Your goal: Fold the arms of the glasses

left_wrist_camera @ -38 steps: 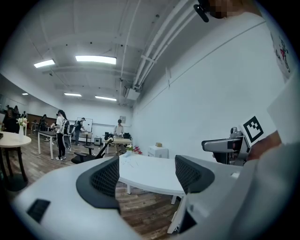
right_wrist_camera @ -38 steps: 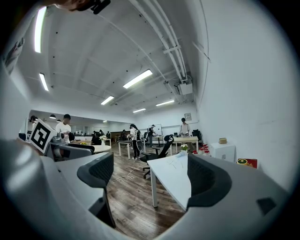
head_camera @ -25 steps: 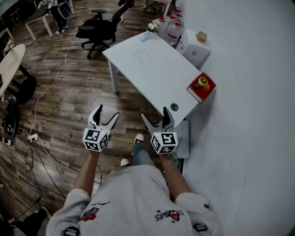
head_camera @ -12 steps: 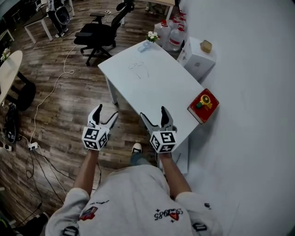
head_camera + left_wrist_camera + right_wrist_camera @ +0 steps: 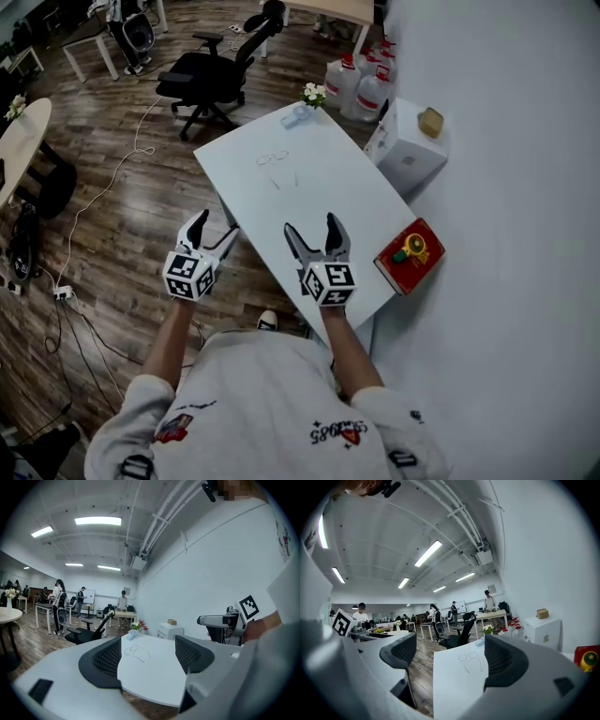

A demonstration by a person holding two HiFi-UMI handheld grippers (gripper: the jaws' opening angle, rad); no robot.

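Head view: the left gripper (image 5: 216, 228) hangs just off the near left edge of the white table (image 5: 328, 197), jaws spread with nothing between them. Toward the far end of the tabletop, the wire-rimmed glasses (image 5: 273, 159) lie with both arms opened out, well apart from either gripper. The right gripper (image 5: 310, 225) hovers over the table's near end, jaws likewise spread and empty. Judged from this, the step is the approach. Next, both grippers must reach forward, one steadying the frame while the other swings an arm inward.
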